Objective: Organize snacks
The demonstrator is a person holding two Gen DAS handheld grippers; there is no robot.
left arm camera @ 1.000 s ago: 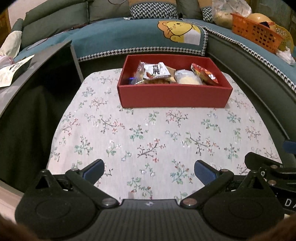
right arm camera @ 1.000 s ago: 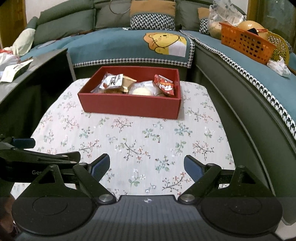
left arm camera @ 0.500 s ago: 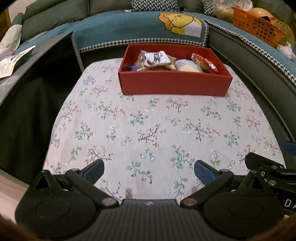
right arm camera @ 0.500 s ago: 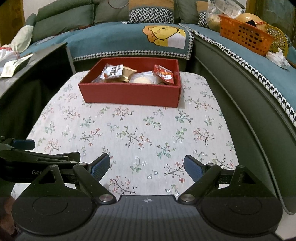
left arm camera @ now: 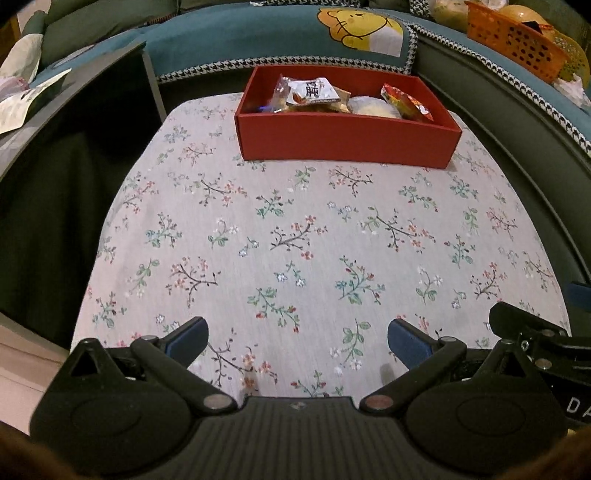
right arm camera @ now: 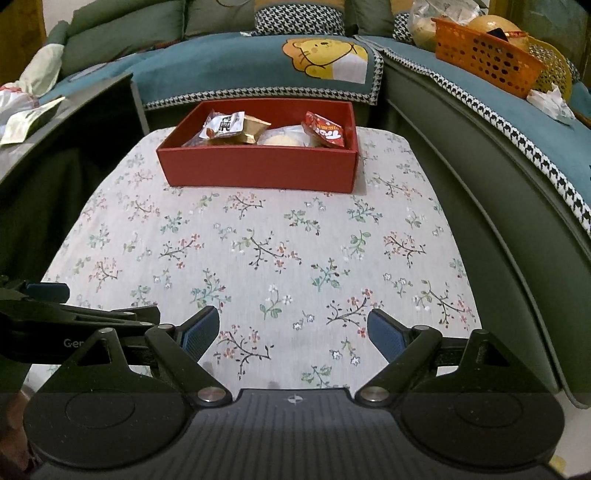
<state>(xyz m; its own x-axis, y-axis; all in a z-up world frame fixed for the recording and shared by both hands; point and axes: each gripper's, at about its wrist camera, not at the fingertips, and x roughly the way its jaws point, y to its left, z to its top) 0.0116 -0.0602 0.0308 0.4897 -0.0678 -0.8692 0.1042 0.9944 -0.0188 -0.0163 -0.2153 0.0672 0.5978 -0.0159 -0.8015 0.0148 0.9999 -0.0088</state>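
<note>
A red box (left arm camera: 343, 136) (right arm camera: 258, 170) stands at the far end of a table with a floral cloth (left arm camera: 295, 236) (right arm camera: 280, 251). In it lie several snack packets: a white and gold packet (left arm camera: 312, 94) (right arm camera: 232, 127), a pale round bun (left arm camera: 369, 107) (right arm camera: 282, 139) and a red packet (left arm camera: 406, 103) (right arm camera: 325, 131). My left gripper (left arm camera: 295, 338) is open and empty above the near edge of the table. My right gripper (right arm camera: 293, 332) is open and empty beside it, to its right.
A teal sofa with a bear picture (left arm camera: 362, 27) (right arm camera: 325, 57) wraps around the back and right. An orange basket (left arm camera: 513, 44) (right arm camera: 487, 55) sits on it at the right. A dark side table (left arm camera: 74, 96) (right arm camera: 66, 110) with papers stands at the left.
Both grippers have drawn back and tilted down: the red box sits farther off and more of the floral cloth shows. The jaws stayed open.
</note>
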